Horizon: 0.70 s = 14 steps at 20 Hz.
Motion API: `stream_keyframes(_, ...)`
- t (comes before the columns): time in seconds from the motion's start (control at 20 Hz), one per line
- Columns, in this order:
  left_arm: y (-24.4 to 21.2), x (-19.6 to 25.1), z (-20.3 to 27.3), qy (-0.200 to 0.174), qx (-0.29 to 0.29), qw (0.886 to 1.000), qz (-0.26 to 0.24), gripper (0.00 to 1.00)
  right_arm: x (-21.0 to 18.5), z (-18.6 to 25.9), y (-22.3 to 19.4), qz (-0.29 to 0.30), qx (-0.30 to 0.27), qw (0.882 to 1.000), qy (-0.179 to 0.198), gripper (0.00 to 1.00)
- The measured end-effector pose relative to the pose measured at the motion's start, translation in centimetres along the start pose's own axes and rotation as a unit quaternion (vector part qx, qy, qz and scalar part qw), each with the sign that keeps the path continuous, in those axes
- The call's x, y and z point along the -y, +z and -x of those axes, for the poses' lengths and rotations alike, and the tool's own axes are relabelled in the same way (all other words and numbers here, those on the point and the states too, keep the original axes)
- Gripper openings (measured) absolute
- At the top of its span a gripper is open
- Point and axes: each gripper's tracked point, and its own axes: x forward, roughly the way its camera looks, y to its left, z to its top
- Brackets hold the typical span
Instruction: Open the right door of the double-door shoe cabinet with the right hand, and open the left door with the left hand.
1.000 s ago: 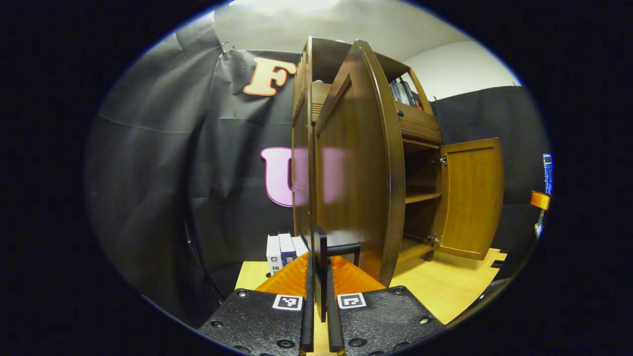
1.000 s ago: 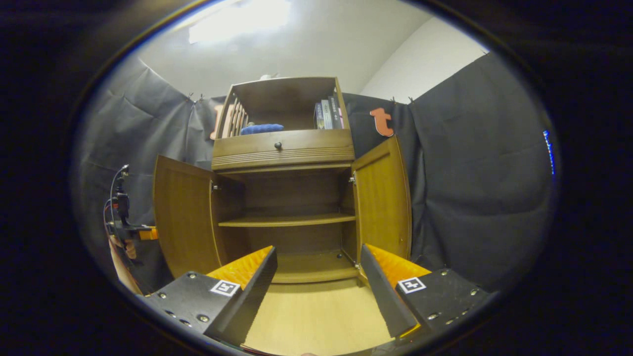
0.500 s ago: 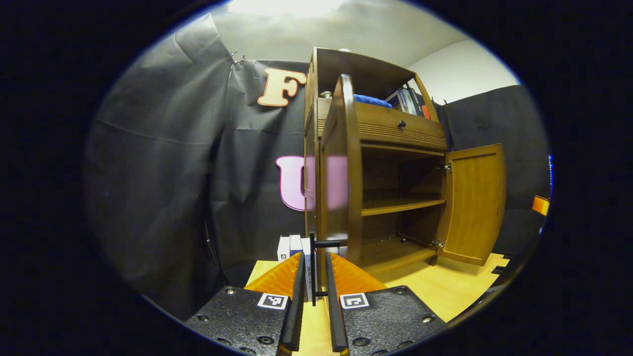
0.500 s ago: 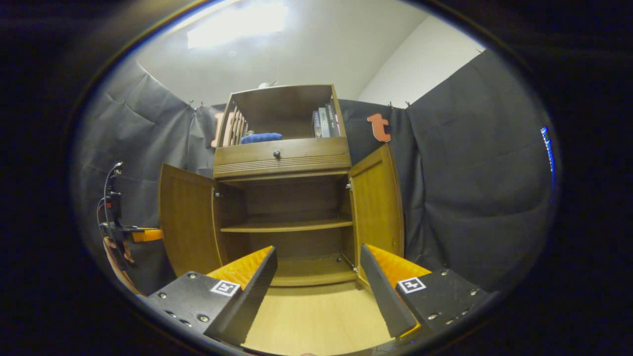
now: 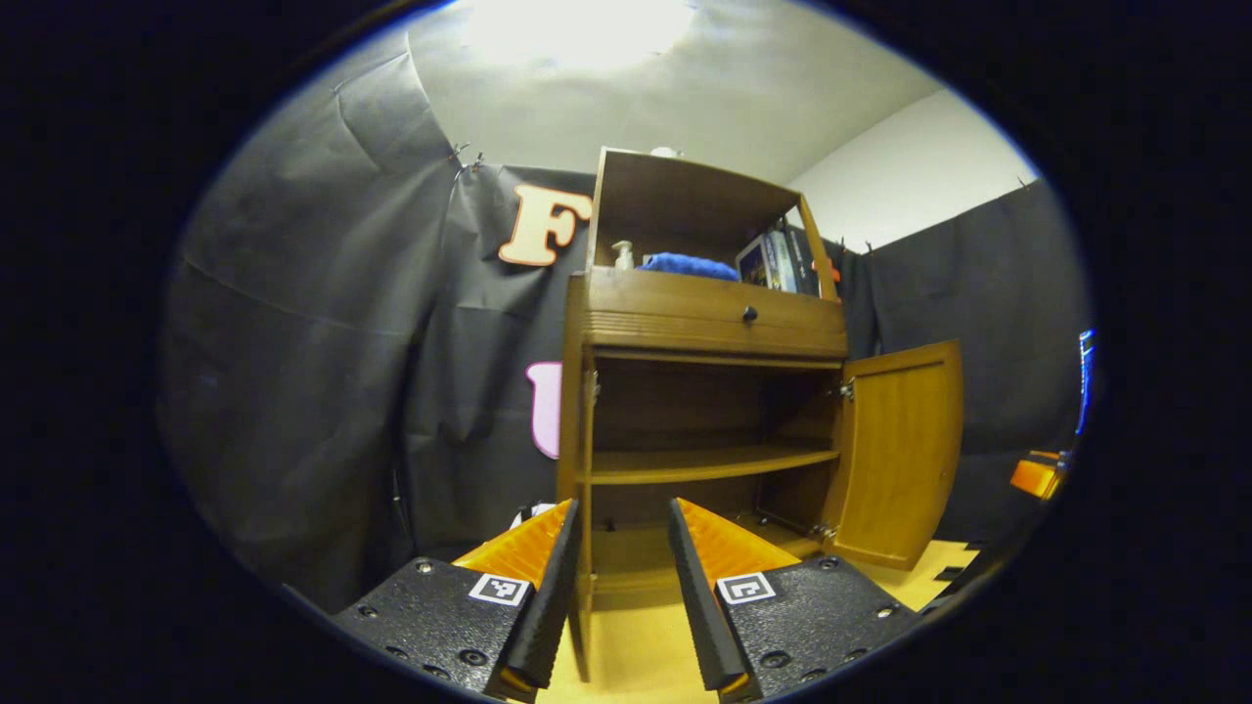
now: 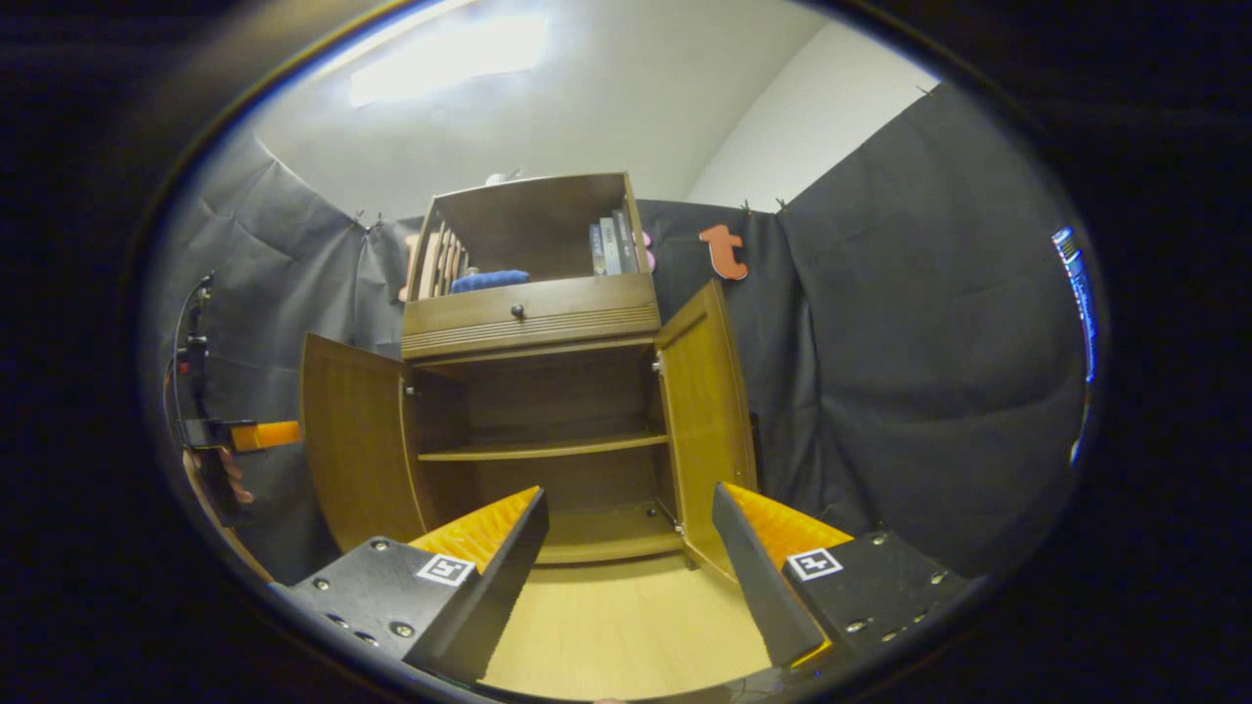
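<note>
Brown wooden double-door shoe cabinet (image 6: 533, 391) on pale wood floor (image 6: 626, 626), left door (image 6: 352, 440) and right door (image 6: 704, 411) swung wide, shelves bare. Left gripper (image 5: 619, 577) and right gripper (image 6: 631, 557) both spread, holding nothing, just before the cabinet.

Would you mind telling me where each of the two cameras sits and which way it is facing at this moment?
Left gripper view: rides the left gripper, fingers apart, looking along the edge-on left door into the shoe cabinet.
Right gripper view: rides the right gripper, fingers apart, facing the cabinet front; a hand holds the left gripper at far left.
Shared: the cabinet, the open right door, the wooden floor.
</note>
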Motion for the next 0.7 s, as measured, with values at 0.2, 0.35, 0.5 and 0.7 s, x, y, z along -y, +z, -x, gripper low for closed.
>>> stream_keyframes(0.2,0.5,5.5,-1.1,-0.045,0.010,0.998,0.032,0.69,2.1,-0.2,0.8,-0.003,0.011,1.000,-0.013,1.00)
stream_keyframes(0.35,0.4,8.6,-2.5,-0.064,0.007,0.997,0.048,0.90,3.5,-0.9,1.1,-0.007,0.014,1.000,-0.026,1.00)
stream_keyframes(0.5,0.0,11.4,-4.5,-0.079,0.005,0.996,0.050,0.95,4.3,-2.0,1.5,-0.007,0.018,0.999,-0.031,1.00)
stream_keyframes(0.7,-1.3,14.3,-7.0,-0.088,-0.006,0.995,0.052,0.95,4.5,-4.5,2.3,-0.005,0.028,0.999,-0.029,1.00)
